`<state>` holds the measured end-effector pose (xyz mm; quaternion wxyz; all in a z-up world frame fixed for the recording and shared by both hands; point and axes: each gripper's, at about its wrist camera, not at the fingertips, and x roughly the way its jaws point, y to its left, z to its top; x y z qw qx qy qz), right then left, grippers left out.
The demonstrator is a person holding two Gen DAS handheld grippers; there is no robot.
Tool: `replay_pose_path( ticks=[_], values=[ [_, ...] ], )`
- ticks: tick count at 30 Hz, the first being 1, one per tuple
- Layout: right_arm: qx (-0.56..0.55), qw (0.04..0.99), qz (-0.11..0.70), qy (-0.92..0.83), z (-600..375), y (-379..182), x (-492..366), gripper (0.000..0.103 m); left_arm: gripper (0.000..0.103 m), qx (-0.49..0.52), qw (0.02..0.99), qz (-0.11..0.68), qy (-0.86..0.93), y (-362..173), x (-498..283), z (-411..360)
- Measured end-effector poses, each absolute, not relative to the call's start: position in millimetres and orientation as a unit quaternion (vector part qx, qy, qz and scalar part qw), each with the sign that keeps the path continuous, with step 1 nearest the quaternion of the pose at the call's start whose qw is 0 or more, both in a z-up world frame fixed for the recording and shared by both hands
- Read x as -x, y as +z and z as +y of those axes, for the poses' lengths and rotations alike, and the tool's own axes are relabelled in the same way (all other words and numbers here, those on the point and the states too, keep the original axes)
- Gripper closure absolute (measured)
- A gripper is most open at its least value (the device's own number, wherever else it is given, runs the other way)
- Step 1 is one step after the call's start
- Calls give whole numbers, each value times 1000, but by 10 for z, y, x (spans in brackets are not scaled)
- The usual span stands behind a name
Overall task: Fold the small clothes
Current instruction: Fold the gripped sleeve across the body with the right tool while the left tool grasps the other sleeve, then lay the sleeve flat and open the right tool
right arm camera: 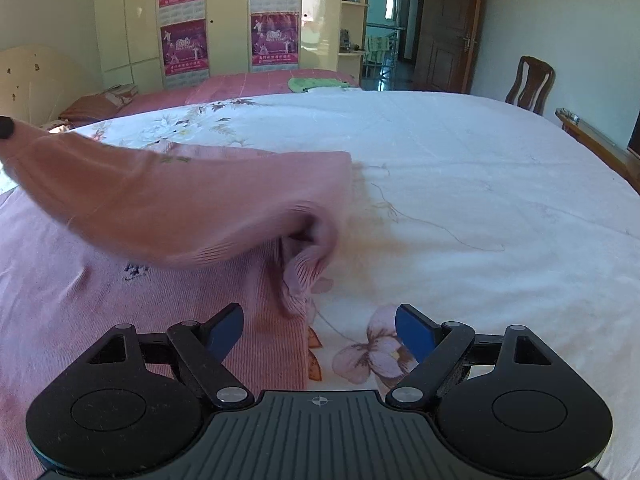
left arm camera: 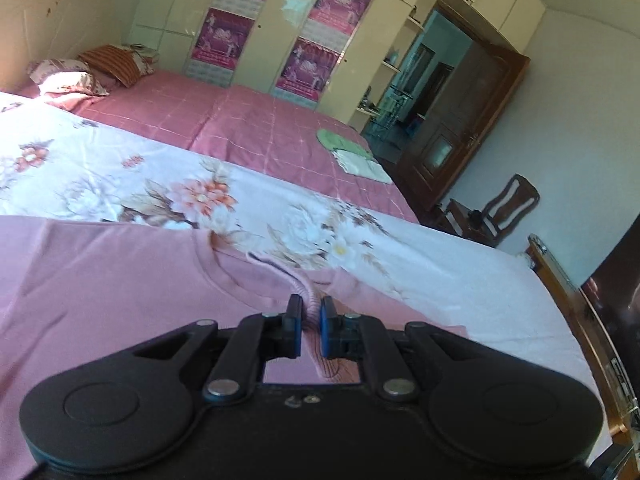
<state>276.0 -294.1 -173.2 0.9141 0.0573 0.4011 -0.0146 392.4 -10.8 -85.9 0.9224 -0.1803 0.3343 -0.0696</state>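
Pinching a ribbed cuff [left arm camera: 306,300] of the pink sweater [left arm camera: 120,276] between blue pads pressed nearly together, the left gripper [left arm camera: 310,312] is hovering over the garment, which is lying on the floral bedspread [left arm camera: 200,184]. Spread wide and gripping nothing, the right gripper [right arm camera: 320,330] is hanging over the sweater's ribbed hem [right arm camera: 276,344], while a raised sleeve [right arm camera: 180,208] is arching across the sweater, whose right edge is lying near the bedspread's middle.

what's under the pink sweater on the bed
The pink sweater lies on a white flowered bedspread, which shows all around it. The left claw pinches its ribbed edge. Whatever lies directly beneath the sweater is covered.
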Motion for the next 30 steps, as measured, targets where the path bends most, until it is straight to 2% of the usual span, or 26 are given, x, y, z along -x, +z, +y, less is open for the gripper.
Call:
replay_pose_path(
  ticks=[1, 2, 3, 5, 6, 7, 8, 14, 19, 20, 21, 22, 23, 27, 30],
  values=[
    [-54, 913, 405, -12, -2915, -1750, -2817, 53, 95, 177, 923, 337, -54, -888, -3914, -6],
    [-58, 910, 410, -7, -2902, -1771, -2878, 63, 95, 182, 920, 345, -41, -943, -3906, 93],
    [-67, 909, 411, -3, -2898, -1787, -2921, 69, 95, 189, 916, 353, -28, -1011, -3894, 191],
    [-63, 910, 410, -4, -2880, -1799, -2961, 69, 95, 181, 915, 362, -4, -1143, -3869, 302],
    [-61, 911, 408, -2, -2884, -1792, -2968, 73, 95, 170, 915, 367, 6, -1215, -3861, 324],
    [-65, 911, 406, -1, -2898, -1788, -2962, 91, 95, 169, 910, 378, 12, -1311, -3863, 372],
    [-71, 912, 405, -3, -2923, -1782, -2952, 94, 95, 175, 904, 390, 15, -1397, -3864, 399],
    [-91, 906, 412, -20, -3034, -1824, -2865, 95, 93, 145, 892, 428, 26, -1735, -3837, 385],
    [-96, 899, 426, 3, -3076, -1685, -2720, 92, 73, 101, 910, 397, 62, -1484, -3669, 480],
    [-99, 902, 420, 3, -3099, -1633, -2671, 87, 72, 98, 915, 387, 63, -1413, -3635, 499],
    [-103, 907, 408, -2, -3123, -1558, -2626, 68, 69, 96, 919, 378, 60, -1356, -3617, 500],
    [-107, 911, 397, -4, -3149, -1503, -2615, 41, 69, 93, 922, 373, 53, -1310, -3622, 472],
    [-110, 916, 385, -8, -3169, -1449, -2634, 33, 69, 90, 923, 372, 40, -1284, -3656, 417],
    [-135, 916, 378, 6, -3189, -1426, -3022, 33, 67, 78, 922, 378, -1, -1378, -3894, 112],
    [-142, 910, 390, 13, -3184, -1543, -3424, 45, 67, 72, 915, 397, -11, -1563, -4082, -37]
  ],
)
